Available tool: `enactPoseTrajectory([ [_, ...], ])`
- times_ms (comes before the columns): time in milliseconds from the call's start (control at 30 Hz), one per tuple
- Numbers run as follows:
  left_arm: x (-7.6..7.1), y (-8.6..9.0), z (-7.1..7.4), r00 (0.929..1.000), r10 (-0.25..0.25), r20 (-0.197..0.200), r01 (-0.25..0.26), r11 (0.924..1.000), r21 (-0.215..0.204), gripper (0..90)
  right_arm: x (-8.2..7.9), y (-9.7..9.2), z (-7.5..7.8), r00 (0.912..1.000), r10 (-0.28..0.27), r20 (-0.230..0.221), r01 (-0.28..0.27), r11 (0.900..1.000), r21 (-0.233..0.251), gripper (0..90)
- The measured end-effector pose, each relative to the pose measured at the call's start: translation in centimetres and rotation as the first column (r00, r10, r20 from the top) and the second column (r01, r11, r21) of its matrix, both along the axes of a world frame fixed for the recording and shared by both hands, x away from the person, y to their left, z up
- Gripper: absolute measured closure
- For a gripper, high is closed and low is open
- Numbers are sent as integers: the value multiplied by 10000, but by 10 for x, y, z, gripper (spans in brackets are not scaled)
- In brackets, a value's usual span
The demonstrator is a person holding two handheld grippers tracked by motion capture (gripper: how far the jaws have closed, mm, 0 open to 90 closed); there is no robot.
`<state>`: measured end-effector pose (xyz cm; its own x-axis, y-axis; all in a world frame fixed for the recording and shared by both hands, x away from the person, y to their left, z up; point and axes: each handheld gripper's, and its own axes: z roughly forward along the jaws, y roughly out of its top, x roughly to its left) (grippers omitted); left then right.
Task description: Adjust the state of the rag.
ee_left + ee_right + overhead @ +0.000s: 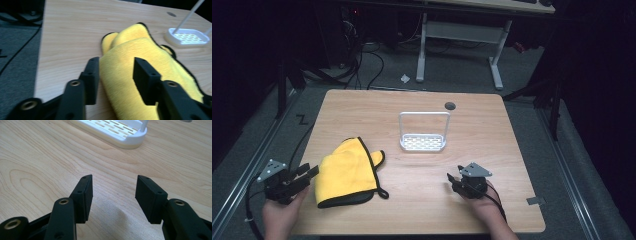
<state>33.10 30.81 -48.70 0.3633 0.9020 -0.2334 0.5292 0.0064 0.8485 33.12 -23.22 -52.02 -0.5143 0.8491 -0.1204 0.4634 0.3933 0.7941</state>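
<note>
High view: our left gripper (pixel 307 175), jaws wide, faces the folded yellow cloth (pixel 346 172) at three o'clock; our right gripper (pixel 455 179) rests wide and empty. Next we likely regrip an edge.

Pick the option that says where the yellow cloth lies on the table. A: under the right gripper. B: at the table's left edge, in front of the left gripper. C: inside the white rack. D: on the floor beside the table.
B: in the high view the yellow cloth lies folded at the table's left edge, just ahead of the left gripper, apart from the white rack.
</note>
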Motion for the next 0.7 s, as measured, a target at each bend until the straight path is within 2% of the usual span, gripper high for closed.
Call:
enactPoseTrajectory([
  [67,3,-3,0,10000,-83,-13,83,10000,22,476,0,0,0,10000,-21,-13,21,10000,-9,486],
  [100,12,-10,-3,9987,-337,-380,342,9993,134,445,0,1,0,10000,-20,-23,20,10000,-2,486],
  [167,19,-13,-6,9978,-414,-525,417,9991,46,401,0,1,0,10000,4,-32,-4,10000,-17,485],
  [233,27,-17,-7,9968,-522,-608,527,9986,61,387,-1,2,0,10000,33,-32,-33,10000,-17,486],
  [300,34,-23,-9,9948,-601,-818,632,9974,356,395,-1,3,0,10000,54,-20,-54,10000,14,487],
  [333,34,-23,-9,9948,-601,-818,632,9974,356,443,-1,2,0,10000,64,-26,-64,10000,24,486],
  [367,38,-27,-15,9916,-588,-1155,676,9949,746,519,0,2,0,10000,70,-29,-70,10000,9,486],
  [433,41,-33,-25,9843,-675,-1634,873,9893,1173,644,0,2,0,10000,45,-85,-45,10000,17,485],
  [467,41,-36,-29,9825,-756,-1700,1007,9844,1443,698,0,2,0,9999,23,-112,-23,10000,29,486],
  [533,40,-39,-31,9848,-745,-1571,1021,9791,1760,746,0,2,-1,9999,29,-121,-29,10000,42,485],
  [700,35,-42,-32,9872,-720,-1423,980,9777,1858,771,1,2,-1,9999,58,-127,-58,10000,6,485],
])
